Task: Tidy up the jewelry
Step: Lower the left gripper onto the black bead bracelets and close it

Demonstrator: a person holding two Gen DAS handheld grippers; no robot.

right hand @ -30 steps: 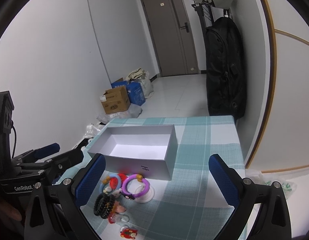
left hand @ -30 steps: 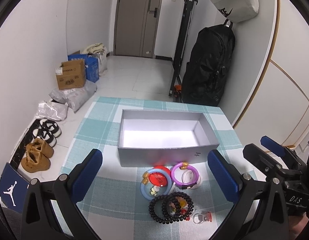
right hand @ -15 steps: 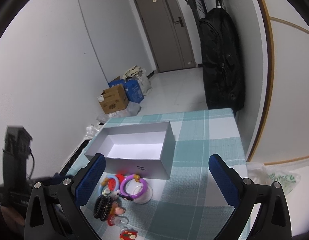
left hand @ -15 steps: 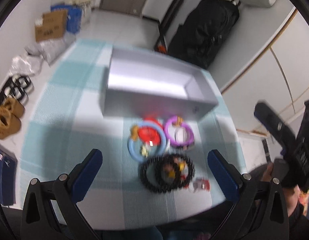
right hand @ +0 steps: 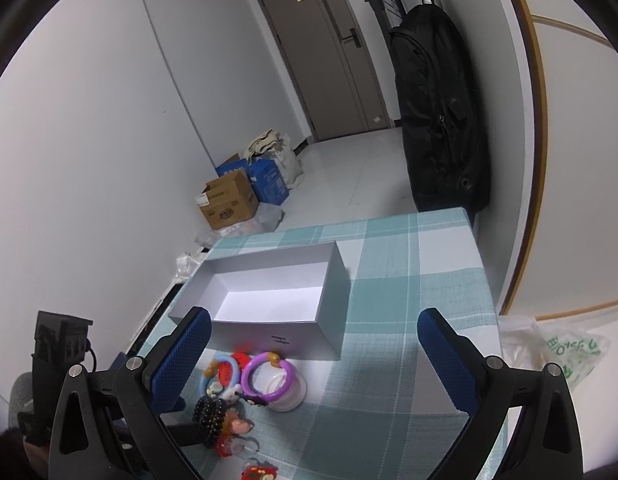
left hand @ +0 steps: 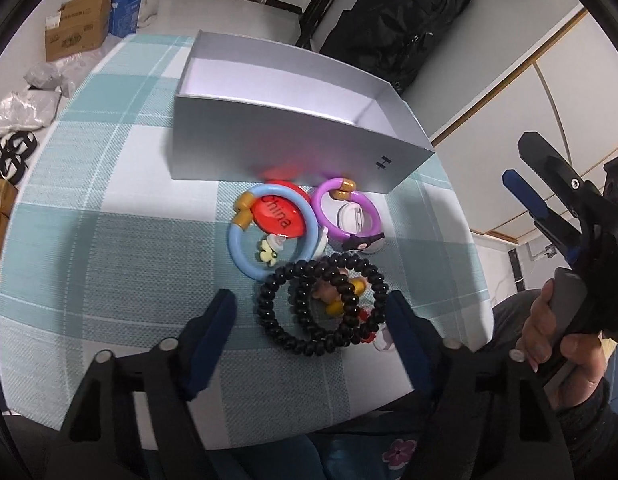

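An open grey box (left hand: pixel 293 96) stands empty on the checked tablecloth; it also shows in the right wrist view (right hand: pixel 269 296). In front of it lies a pile of jewelry: a blue ring (left hand: pixel 245 256), a purple ring (left hand: pixel 369 208), a red oval badge (left hand: pixel 277 216) and two black bead bracelets (left hand: pixel 277 320). My left gripper (left hand: pixel 311 312) is open, low over the cloth, its fingers either side of the black bracelets. My right gripper (right hand: pixel 314 336) is open and empty, raised to the right of the pile; it shows in the left wrist view (left hand: pixel 525 176). The rings (right hand: pixel 265 376) and beads (right hand: pixel 207 414) lie below it.
The table's near edge (left hand: pixel 269 432) and right edge (right hand: pixel 485 280) are close. A black backpack (right hand: pixel 441 120) hangs beyond the table. Cardboard and blue boxes (right hand: pixel 237 196) sit on the floor by the left wall. A plastic bag (right hand: pixel 561 352) lies at the right.
My left gripper has tilted down and dropped toward the jewelry pile, its fingers narrowing to straddle the black bracelets. The right gripper has shifted only slightly.
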